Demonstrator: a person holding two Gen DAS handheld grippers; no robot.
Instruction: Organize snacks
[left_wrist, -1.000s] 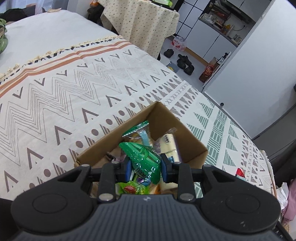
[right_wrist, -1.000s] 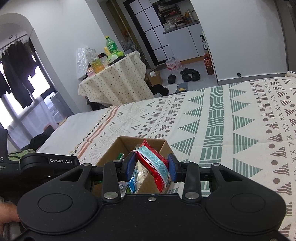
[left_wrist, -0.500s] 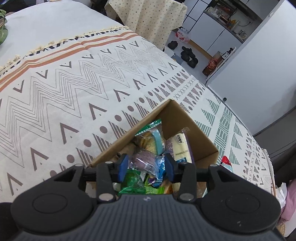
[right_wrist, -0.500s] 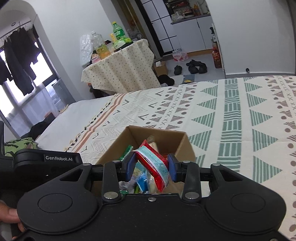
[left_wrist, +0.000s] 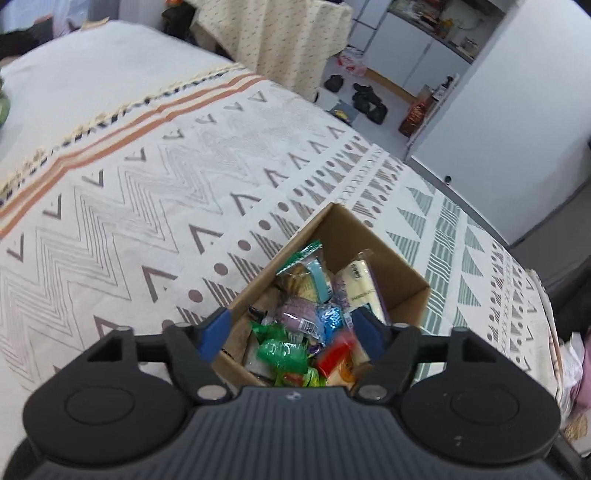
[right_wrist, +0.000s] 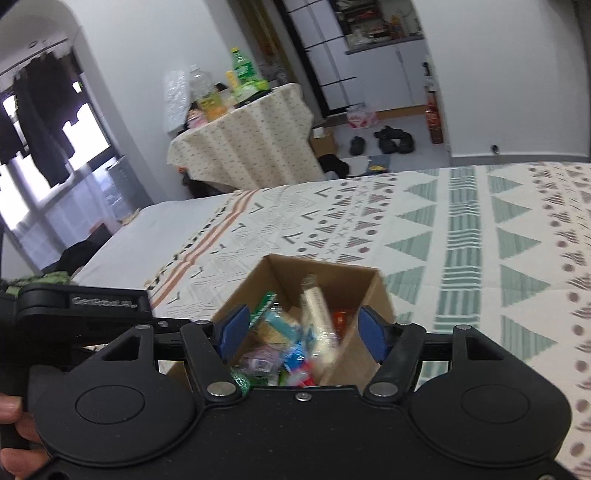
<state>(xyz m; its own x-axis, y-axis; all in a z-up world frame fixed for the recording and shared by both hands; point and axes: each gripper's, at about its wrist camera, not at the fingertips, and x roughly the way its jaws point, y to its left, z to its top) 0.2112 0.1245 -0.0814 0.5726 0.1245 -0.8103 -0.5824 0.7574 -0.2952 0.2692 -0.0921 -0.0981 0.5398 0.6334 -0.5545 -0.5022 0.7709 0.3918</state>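
Open brown cardboard box (left_wrist: 373, 240) sits on bed, one corner pointing away in left wrist view, flaps absent from sight. Inside: loose heap of wrapped snacks (left_wrist: 314, 325). Pale cream packet (left_wrist: 360, 284) leans against far right wall; green crinkled wrapper (left_wrist: 282, 350) and red packet (left_wrist: 334, 352) lie near front; lilac sweet (left_wrist: 299, 314) at centre, beside shiny blue wrapper (left_wrist: 330, 319).

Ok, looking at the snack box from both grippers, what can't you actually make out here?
- Cardboard box, left wrist view: near corner and bottom layer hidden behind the left hand-held gripper body.
- Snack wrappers, right wrist view: motion blur makes the print unreadable.
- Purple wrapper, left wrist view: label too small to read.
- Person's hand, right wrist view: cut off by the frame edge.
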